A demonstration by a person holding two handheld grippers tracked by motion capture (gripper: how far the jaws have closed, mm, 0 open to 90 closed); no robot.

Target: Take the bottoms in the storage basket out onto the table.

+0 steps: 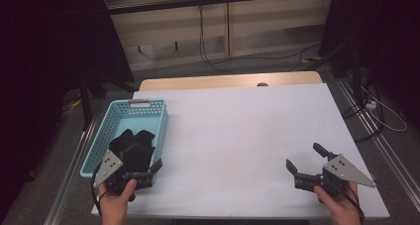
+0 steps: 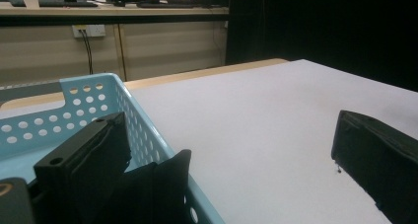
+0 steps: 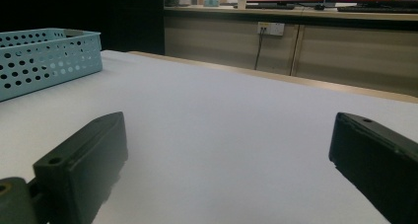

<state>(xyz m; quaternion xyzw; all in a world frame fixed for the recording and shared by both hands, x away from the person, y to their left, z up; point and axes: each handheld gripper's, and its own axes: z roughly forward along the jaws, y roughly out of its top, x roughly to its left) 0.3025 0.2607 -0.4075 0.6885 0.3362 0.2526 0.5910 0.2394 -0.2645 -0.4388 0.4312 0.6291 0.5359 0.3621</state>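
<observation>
A light blue perforated basket (image 1: 161, 117) stands on the left of the white table (image 1: 247, 131). Several black fabric pieces (image 1: 132, 146) lie in its near half. My left gripper (image 1: 142, 160) is at the basket's near right corner, open. In the left gripper view (image 2: 229, 135) its jaws straddle the basket wall (image 2: 143, 130): one is over the black fabric (image 2: 165, 184) inside, the other over the table. My right gripper (image 1: 303, 155) rests low at the table's near right, open with nothing between its jaws (image 3: 229, 130). The basket (image 3: 44, 56) shows far left in that view.
A bare wooden strip (image 1: 228, 80) runs along the table's far edge. Beyond it are cabinets, a wall socket (image 3: 270, 28) and cables on the floor (image 1: 257, 61). Metal rails (image 1: 381, 136) run along the floor on both sides of the table.
</observation>
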